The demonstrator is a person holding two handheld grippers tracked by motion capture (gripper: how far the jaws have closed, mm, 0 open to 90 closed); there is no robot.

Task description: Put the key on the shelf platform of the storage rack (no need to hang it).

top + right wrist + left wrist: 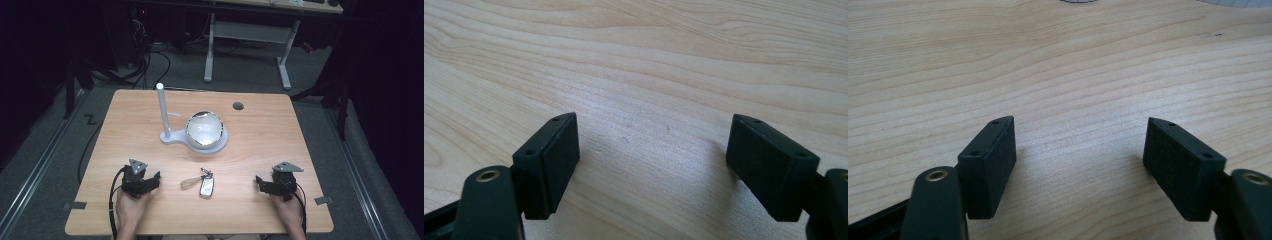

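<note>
In the centre of the high view a white stand rests on the wooden table, its upright post rising left of a round shiny bowl seated on the base; what the bowl contains cannot be told. Below it, lower centre, lies a small silvery keyring-like item between the two grippers, apart from both. A dark round hole marks the tabletop at upper right. The left gripper sits lower left, the right gripper lower right, each held by a hand. Each gripper view adds that its jaws stand wide apart over bare wood grain, holding nothing
</note>
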